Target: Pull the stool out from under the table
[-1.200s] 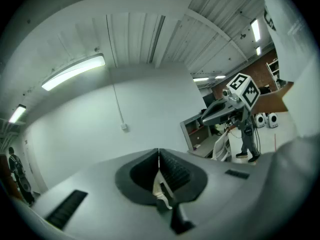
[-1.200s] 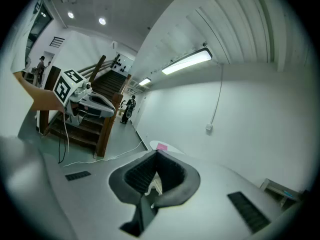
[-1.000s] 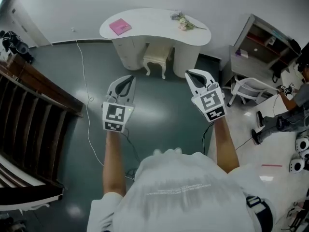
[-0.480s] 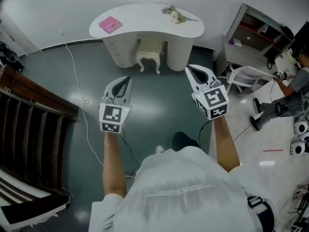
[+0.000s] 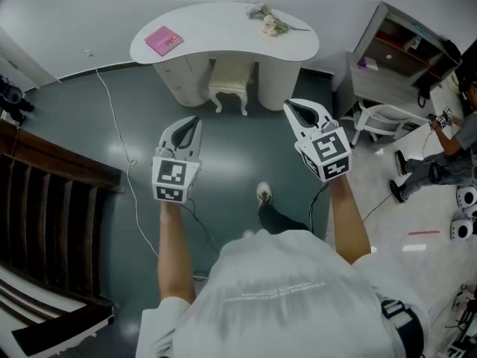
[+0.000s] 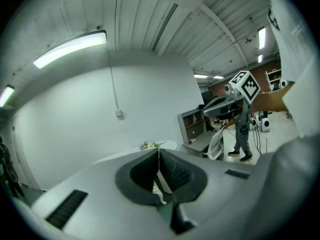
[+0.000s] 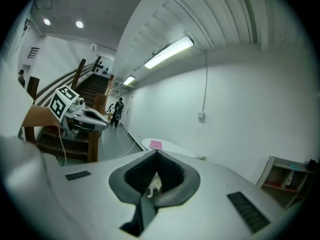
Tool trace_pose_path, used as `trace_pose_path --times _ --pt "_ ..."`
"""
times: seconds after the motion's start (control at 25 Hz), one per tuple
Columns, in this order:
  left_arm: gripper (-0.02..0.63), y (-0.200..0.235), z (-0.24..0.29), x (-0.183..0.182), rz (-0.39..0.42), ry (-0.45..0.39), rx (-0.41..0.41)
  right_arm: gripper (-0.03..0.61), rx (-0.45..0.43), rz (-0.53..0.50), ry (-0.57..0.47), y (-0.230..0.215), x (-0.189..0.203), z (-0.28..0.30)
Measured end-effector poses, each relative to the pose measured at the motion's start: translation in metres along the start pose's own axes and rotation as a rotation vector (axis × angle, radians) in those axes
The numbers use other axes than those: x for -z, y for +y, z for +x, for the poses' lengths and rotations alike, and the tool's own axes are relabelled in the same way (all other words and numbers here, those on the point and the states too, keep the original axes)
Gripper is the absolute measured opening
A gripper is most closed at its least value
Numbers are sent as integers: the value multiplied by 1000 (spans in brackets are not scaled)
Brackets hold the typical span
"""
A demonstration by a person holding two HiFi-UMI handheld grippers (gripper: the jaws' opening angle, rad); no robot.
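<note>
A cream stool [image 5: 229,92] with carved legs stands tucked in the knee gap of the white kidney-shaped table [image 5: 223,39] at the far side of the room. My left gripper [image 5: 193,121] is held out over the dark floor, short of the stool and to its left, jaws shut and empty. Level with it, my right gripper [image 5: 292,106] hangs to the stool's right, also shut and empty. Through the right gripper's closed jaws a bit of the stool [image 7: 155,183] shows. The left gripper view has the table's edge [image 6: 130,151] just beyond the jaw tips.
A pink notebook [image 5: 164,40] and a sprig of flowers [image 5: 267,21] lie on the tabletop. A white cable [image 5: 118,136] trails across the floor at left beside a dark wooden staircase [image 5: 41,222]. A grey shelf unit [image 5: 391,62], a white chair [image 5: 381,133] and a person [image 5: 440,162] stand at right.
I have walked closer to the table; it and the stool have grown slightly nearer in view. One foot now shows stepping forward on the floor. Both grippers stay shut.
</note>
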State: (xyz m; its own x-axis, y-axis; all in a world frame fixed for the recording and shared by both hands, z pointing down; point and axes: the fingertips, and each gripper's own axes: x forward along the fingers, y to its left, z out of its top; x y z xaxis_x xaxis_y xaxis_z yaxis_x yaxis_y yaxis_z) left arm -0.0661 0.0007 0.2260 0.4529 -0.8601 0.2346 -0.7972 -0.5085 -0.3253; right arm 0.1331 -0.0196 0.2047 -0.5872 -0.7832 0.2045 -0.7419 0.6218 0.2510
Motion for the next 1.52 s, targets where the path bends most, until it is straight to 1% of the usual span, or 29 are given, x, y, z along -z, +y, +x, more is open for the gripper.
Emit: trace_pose_path --times 0.24,0.44,0.64,0.88,1.04,1.16,1.24,1.36,1.52 --pt "17 46 65 -4 -9 30 -35 15 -30 1 22 -46 11 67" --pt "17 76 113 -4 -13 64 -58 15 -44 16 26 -76 18 111" --pt "17 92 157 -1 -24 79 -51 15 -64 41 47 -106 27 151" --pt "17 112 201 14 -60 124 -48 15 -106 46 62 -134 31 195" --pt "17 129 231 24 -48 163 -34 15 -90 59 69 -151 34 228" --pt "17 147 256 39 -58 181 -20 16 -96 95 91 -155 45 259" --pt "17 158 275 56 -76 194 0 17 -112 109 102 -154 53 283" --pt "17 177 308 82 -89 215 37 17 -113 123 121 -157 64 322" --pt "17 216 351 116 -104 229 91 17 -106 144 167 -159 82 376"
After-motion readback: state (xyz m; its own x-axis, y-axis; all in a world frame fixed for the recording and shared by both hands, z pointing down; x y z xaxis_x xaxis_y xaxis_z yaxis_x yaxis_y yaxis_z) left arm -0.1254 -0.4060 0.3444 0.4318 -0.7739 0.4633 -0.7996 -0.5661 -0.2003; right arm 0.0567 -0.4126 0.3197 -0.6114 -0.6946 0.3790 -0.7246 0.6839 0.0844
